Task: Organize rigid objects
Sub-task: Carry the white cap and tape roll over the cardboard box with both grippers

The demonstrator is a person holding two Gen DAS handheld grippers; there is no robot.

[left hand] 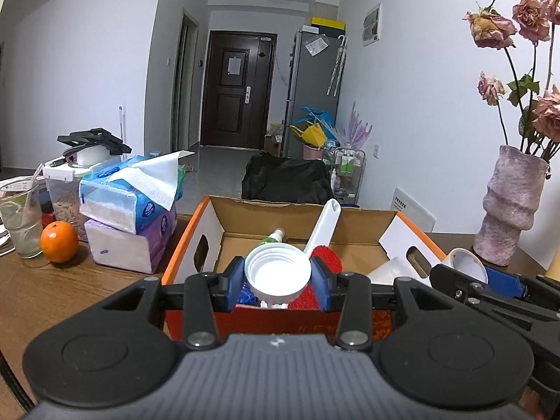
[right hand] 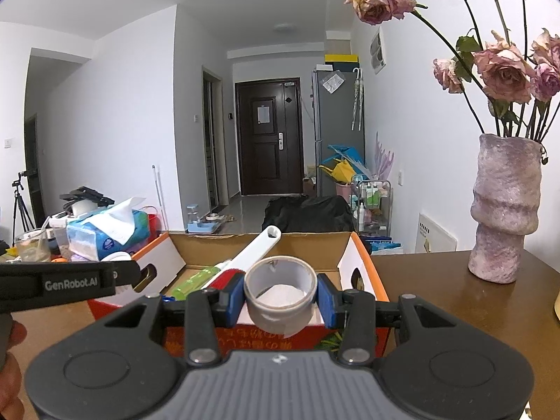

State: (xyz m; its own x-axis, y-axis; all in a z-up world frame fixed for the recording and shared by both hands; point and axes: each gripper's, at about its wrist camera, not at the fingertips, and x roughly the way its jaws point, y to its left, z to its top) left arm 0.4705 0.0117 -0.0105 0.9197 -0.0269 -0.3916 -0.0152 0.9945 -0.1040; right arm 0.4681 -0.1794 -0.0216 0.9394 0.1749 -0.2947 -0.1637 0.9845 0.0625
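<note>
Your left gripper (left hand: 277, 280) is clenching a white cap (left hand: 278, 272) between its blue pads, over the near edge of the box (left hand: 182, 245). Your right gripper (right hand: 280, 297) is gripping a tape roll (right hand: 281, 292) above the same box, where a brush (right hand: 259, 245) and what may be a green bottle (right hand: 190, 283) are lying.

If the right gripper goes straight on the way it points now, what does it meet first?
Probably the open cardboard box: the right gripper, shut on the tape roll, points slightly down into it. Depth is unclear.
</note>
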